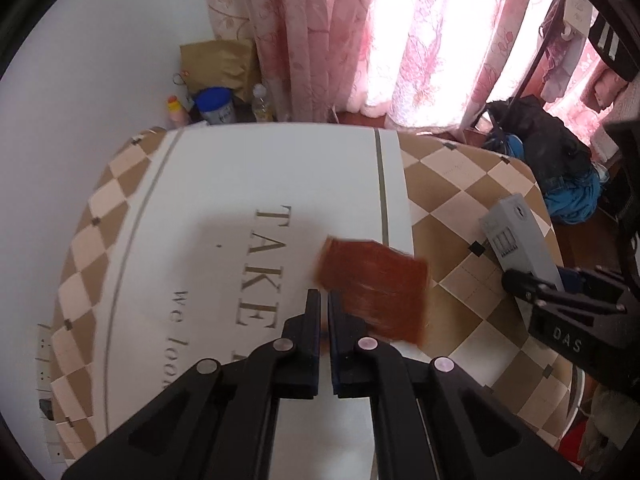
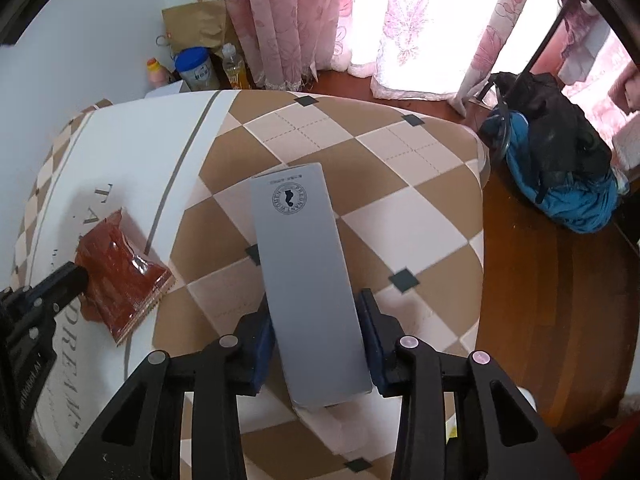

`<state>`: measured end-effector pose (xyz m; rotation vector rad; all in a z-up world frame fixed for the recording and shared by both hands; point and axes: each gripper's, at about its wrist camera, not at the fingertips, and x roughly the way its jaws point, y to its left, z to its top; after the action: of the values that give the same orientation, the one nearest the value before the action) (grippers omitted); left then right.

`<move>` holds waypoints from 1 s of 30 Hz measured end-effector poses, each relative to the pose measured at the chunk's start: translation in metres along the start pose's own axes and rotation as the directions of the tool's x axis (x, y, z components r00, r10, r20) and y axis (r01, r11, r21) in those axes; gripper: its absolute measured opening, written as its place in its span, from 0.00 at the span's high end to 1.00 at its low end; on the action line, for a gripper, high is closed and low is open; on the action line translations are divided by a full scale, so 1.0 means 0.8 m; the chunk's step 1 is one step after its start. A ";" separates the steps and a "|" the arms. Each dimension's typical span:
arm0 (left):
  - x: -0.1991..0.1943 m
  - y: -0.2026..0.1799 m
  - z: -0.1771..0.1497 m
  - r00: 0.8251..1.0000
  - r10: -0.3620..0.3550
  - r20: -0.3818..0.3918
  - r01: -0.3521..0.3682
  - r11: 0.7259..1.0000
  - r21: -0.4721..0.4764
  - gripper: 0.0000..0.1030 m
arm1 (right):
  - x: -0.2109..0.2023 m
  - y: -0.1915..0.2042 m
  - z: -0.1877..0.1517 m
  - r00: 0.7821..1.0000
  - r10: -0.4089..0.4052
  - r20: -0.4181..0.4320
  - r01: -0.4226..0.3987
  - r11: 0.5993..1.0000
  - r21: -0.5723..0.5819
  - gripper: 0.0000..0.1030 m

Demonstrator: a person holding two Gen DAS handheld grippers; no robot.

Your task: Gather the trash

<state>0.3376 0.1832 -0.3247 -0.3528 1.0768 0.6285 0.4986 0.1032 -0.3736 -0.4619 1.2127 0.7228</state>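
Right gripper point(image 2: 318, 320) clamped on grey box point(image 2: 308, 280) mid-frame, left gripper point(image 1: 324, 304) pinching red snack packet point(image 1: 374, 290), checkered tablecloth point(image 2: 400, 208) underneath

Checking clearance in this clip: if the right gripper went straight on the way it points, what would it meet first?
The right gripper is shut on the grey box. Beyond the box's far end lies only the checkered tablecloth, then its edge and the pink curtains. Depth is unclear, so probably the cloth first.

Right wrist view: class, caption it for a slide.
Right gripper clamps a grey box above the checkered table.
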 end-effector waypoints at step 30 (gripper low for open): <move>-0.211 0.002 -0.052 0.981 -0.121 0.152 0.126 0.992 -0.025 0.98 | -0.249 -0.066 -0.198 0.948 0.149 0.280 -0.214 0.952 0.219 0.62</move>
<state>0.2524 0.1100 -0.1918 -0.3933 0.8934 0.5544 0.3950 -0.0903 -0.2349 -0.0430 1.0865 0.7527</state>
